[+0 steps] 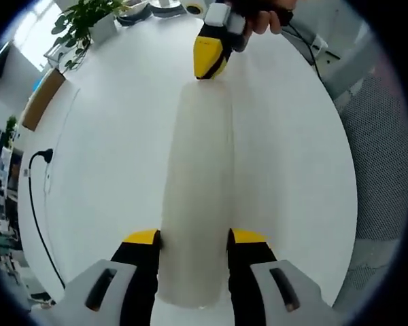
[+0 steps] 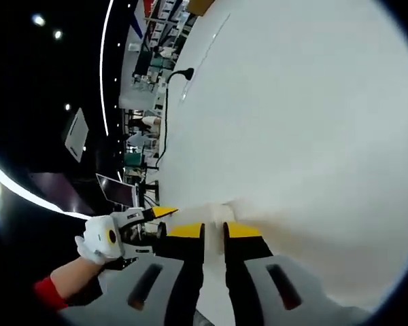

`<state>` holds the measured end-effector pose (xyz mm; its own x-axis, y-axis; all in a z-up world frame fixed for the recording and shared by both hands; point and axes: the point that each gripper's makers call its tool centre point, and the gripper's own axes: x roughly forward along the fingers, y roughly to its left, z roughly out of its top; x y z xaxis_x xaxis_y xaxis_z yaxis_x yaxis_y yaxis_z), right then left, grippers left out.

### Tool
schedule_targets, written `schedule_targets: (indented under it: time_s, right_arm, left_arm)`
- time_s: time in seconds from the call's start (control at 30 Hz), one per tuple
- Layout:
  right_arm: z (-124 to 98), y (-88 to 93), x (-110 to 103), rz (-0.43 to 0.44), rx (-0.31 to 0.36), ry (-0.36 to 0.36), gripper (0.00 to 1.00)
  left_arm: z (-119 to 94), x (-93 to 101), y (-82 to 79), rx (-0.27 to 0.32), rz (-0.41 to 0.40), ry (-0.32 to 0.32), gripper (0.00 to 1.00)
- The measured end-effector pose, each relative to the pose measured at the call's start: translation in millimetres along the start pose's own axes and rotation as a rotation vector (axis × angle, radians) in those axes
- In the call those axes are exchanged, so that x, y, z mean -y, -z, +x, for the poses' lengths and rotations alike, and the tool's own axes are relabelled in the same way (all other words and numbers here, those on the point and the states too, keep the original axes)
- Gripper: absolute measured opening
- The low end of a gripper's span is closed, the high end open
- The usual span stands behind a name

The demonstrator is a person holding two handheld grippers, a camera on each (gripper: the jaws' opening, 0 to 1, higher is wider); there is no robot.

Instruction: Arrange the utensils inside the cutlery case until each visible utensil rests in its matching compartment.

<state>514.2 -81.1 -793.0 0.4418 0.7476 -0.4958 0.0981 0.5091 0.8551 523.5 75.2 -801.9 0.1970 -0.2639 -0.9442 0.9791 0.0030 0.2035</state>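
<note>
Left gripper [image 1: 194, 238] clamping white case [image 1: 197, 197], right gripper [image 2: 213, 231] pinching its end, plant [image 1: 81, 24], cable [image 1: 37, 204]

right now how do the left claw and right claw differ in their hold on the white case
Left claw spans the white case across its width, jaws wide apart; right claw pinches its opposite end, jaws nearly closed. Both have yellow tips and hold the same case.

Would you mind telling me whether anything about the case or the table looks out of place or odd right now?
No utensils are visible. The long white cutlery case is closed and held at both ends: the left gripper straddles the near end, the right gripper pinches the far end. The white table shows no spill or damage.
</note>
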Motion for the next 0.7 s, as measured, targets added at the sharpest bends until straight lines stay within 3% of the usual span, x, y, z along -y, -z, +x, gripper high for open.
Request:
schedule_targets:
  time_s: [0.1, 0.23, 0.4, 0.53, 0.63, 0.7]
  right_arm:
    - [0, 2.9, -5, -0.054, -0.009, 0.007, 0.06]
    - [3, 3.0, -5, -0.08, -0.01, 0.021, 0.12]
    - [8, 9.3, -5, -0.183, -0.04, 0.071, 0.08]
    - [7, 7.6, -5, -0.241, -0.027, 0.108, 0.06]
    - [8, 9.6, -6, -0.242, -0.038, 0.114, 0.05]
    - [8, 8.2, -5, -0.241, -0.033, 0.117, 0.06]
  left_arm:
    - [0, -1.6, 4.4, -0.001, 0.012, -0.01, 0.4]
    - [0, -2.2, 4.6, 0.004, -0.007, -0.013, 0.4]
    - [-2, -2.2, 12.1, -0.021, 0.013, -0.026, 0.4]
    - [-11, -5.9, 23.6, -0.027, -0.106, -0.04, 0.43]
    - [-19, -11.0, 32.3, 0.004, -0.226, -0.044, 0.46]
    - [-23, -10.3, 33.6, 0.056, -0.308, -0.022, 0.46]
